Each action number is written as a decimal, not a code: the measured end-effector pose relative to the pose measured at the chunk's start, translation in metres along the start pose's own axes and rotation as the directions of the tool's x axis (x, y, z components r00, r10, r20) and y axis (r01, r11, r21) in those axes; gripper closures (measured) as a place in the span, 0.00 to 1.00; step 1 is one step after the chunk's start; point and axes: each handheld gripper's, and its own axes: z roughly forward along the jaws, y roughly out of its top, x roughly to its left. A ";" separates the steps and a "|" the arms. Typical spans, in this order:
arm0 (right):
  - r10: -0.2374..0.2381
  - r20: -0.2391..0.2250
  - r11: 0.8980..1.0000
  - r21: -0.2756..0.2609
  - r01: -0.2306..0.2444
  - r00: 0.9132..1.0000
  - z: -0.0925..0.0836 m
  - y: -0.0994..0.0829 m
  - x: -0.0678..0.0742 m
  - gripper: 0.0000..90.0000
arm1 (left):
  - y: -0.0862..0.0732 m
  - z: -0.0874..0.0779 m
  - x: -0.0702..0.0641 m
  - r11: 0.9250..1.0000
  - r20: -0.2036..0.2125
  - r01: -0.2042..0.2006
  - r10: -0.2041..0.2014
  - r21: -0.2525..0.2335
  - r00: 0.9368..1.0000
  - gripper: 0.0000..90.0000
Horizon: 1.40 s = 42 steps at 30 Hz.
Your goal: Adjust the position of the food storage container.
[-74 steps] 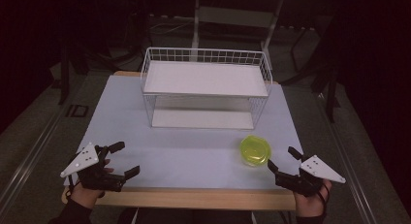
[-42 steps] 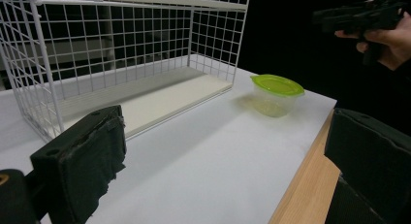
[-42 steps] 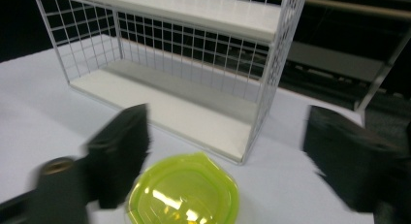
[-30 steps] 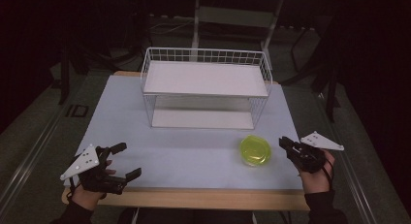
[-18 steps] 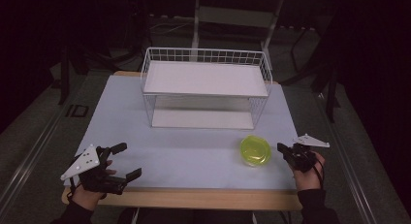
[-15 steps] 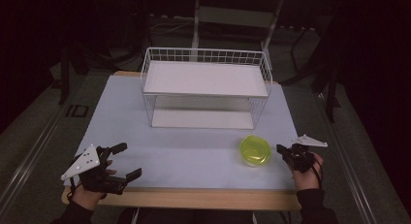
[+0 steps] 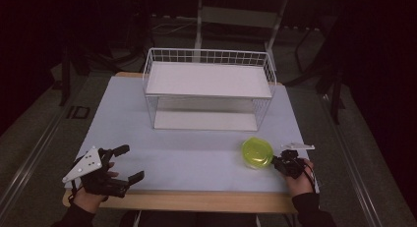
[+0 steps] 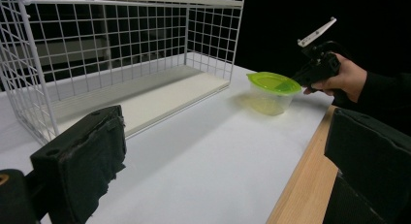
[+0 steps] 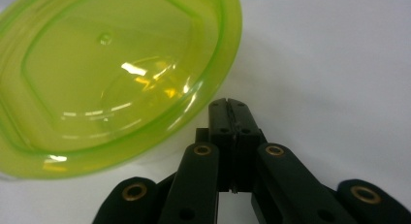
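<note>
Progress looked minimal: the translucent green lidded plastic container (image 7: 257,153) stood on the white table (image 7: 187,158), outside the white wire shelf rack (image 7: 208,89). My right gripper (image 7: 285,161), jaws closed empty, sat just beside it. My left gripper (image 7: 125,163) rested wide, well apart.

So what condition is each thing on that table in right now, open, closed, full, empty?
Green container: lid on, upright on the table, contents unclear.
Wire rack: upright, both shelves empty.
Left gripper: jaws wide open, holding nothing.
Right gripper: jaws closed together, at the container's lid rim, nothing visibly pinched between them.
</note>
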 end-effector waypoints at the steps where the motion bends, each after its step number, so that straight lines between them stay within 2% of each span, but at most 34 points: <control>1: -0.003 -0.005 1.000 0.005 0.003 1.000 0.001 0.000 0.002 1.00 | 0.000 0.000 0.000 1.000 0.000 -0.001 0.001 0.001 1.000 0.02; 3: 0.001 -0.028 1.000 0.006 -0.001 1.000 0.002 0.000 0.004 1.00 | 0.000 0.000 -0.001 1.000 0.001 -0.003 0.003 0.003 1.000 0.02; 6: -0.019 -0.065 1.000 0.010 0.020 0.998 0.003 0.000 0.013 1.00 | 0.000 0.000 -0.001 1.000 -0.001 -0.004 0.004 0.003 1.000 0.02; 10: -0.059 -0.083 0.998 0.025 0.061 0.995 0.008 0.001 0.024 1.00 | 0.000 0.000 -0.001 1.000 -0.002 -0.004 0.004 0.004 1.000 0.02; 13: -0.095 -0.109 0.995 0.029 0.098 0.990 0.010 0.002 0.033 1.00 | 0.000 0.000 -0.001 1.000 -0.001 -0.004 0.004 0.003 1.000 0.02; 15: -0.106 -0.105 0.993 0.032 0.110 0.989 0.010 0.003 0.036 1.00 | 0.000 0.000 -0.001 1.000 -0.002 -0.005 0.005 0.005 1.000 0.02; 18: -0.089 -0.086 0.995 0.031 0.092 0.992 0.010 0.004 0.033 1.00 | 0.000 0.000 -0.001 1.000 -0.001 -0.003 0.003 0.005 1.000 0.02; 19: -0.076 -0.059 0.997 0.019 0.077 0.995 0.010 0.007 0.028 1.00 | 0.000 0.000 -0.001 1.000 -0.002 -0.005 0.005 0.005 1.000 0.02; 22: -0.049 -0.050 0.999 0.011 0.049 0.998 0.012 0.011 0.021 1.00 | 0.000 0.001 -0.001 1.000 -0.001 -0.004 0.004 0.004 1.000 0.02; 24: -0.054 -0.035 0.998 0.012 0.055 0.998 0.015 0.013 0.020 1.00 | 0.000 0.001 -0.001 1.000 -0.001 -0.004 0.004 0.004 1.000 0.02; 28: -0.063 -0.035 0.998 0.010 0.063 0.997 0.020 0.018 0.019 1.00 | 0.000 0.001 -0.001 1.000 0.001 -0.003 0.003 0.004 1.000 0.02; 32: -0.044 -0.067 0.999 0.025 0.046 0.997 0.029 0.022 0.026 1.00 | 0.000 0.001 -0.001 1.000 0.002 -0.002 0.002 0.002 1.000 0.02; 35: -0.067 -0.065 0.997 0.034 0.069 0.996 0.030 0.022 0.030 1.00 | 0.000 0.001 -0.001 1.000 0.003 -0.001 0.001 0.002 1.000 0.02; 36: -0.060 -0.083 0.997 0.037 0.064 0.995 0.029 0.020 0.033 1.00 | 0.000 0.001 0.000 1.000 0.003 -0.002 0.002 0.003 1.000 0.02; 40: -0.072 -0.105 0.996 0.042 0.077 0.992 0.028 0.018 0.040 1.00 | 0.000 0.000 -0.001 1.000 0.002 -0.005 0.005 0.005 1.000 0.02; 42: -0.079 -0.127 0.995 0.050 0.086 0.989 0.027 0.017 0.048 1.00 | 0.000 0.000 -0.001 1.000 0.001 -0.003 0.003 0.004 1.000 0.02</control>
